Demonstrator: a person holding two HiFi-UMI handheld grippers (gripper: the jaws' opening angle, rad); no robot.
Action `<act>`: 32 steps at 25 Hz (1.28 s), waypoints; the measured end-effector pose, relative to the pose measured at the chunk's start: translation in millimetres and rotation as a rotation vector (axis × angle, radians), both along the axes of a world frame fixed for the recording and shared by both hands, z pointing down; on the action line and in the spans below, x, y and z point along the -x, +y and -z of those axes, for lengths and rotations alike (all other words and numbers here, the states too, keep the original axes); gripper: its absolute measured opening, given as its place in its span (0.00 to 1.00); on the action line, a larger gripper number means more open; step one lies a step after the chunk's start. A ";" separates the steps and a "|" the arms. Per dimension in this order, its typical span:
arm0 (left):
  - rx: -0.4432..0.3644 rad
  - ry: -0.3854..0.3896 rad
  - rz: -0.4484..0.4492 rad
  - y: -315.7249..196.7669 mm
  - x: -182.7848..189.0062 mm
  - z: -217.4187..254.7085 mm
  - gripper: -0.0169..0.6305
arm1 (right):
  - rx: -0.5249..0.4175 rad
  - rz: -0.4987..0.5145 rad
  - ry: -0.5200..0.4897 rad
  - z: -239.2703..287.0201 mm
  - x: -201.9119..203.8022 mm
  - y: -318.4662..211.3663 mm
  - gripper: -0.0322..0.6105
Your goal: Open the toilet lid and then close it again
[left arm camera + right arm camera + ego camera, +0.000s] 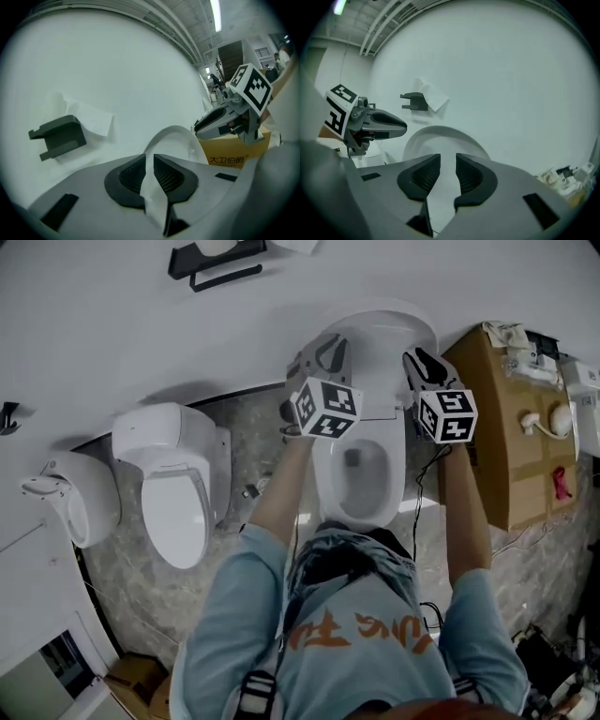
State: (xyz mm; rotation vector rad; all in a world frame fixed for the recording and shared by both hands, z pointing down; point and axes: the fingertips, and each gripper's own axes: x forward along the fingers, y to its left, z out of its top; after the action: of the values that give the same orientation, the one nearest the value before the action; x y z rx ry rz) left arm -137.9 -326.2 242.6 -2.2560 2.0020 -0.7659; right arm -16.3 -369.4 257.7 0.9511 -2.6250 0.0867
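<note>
Lid [382, 329] stands raised, left fingers [133, 176] pinching its edge, right fingers [423, 178] slightly spread; closing still left.

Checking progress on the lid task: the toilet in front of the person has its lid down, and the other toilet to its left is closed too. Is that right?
Not quite: the toilet lid is up, not down, standing behind the open bowl, as the head view shows. The other toilet to its left is closed, as you say.
</note>
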 end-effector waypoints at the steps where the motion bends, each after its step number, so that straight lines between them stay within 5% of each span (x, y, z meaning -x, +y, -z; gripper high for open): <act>1: -0.003 -0.018 -0.014 -9.8 1.7 6.6 0.12 | -0.013 0.016 0.021 6.4 4.7 -7.6 0.23; 4: 0.021 -0.055 -0.061 -37.6 4.3 12.2 0.29 | -0.038 0.034 0.096 14.7 14.0 -30.6 0.26; 9: 0.117 -0.235 -0.155 -81.6 5.5 0.7 0.37 | -0.226 0.050 0.347 27.4 32.9 -72.4 0.31; 13: 0.161 -0.163 -0.156 -96.7 4.3 -16.4 0.37 | -0.304 0.102 0.506 19.1 46.6 -78.9 0.29; 19: 0.138 -0.136 -0.162 -94.8 6.5 -12.7 0.24 | -0.334 0.115 0.527 20.1 51.2 -75.5 0.19; 25: 0.140 -0.102 -0.186 -65.4 -1.7 -6.4 0.28 | -0.462 0.179 0.679 22.1 42.5 -46.2 0.15; 32: 0.126 -0.164 -0.202 -20.4 -36.4 -2.5 0.28 | -0.433 0.196 0.653 25.3 7.7 -0.2 0.17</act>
State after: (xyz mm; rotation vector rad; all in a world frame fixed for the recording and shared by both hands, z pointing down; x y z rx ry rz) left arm -101.6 -346.6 245.0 -2.3281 1.6698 -1.0421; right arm -24.0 -369.6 232.4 0.6776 -2.1250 -0.7383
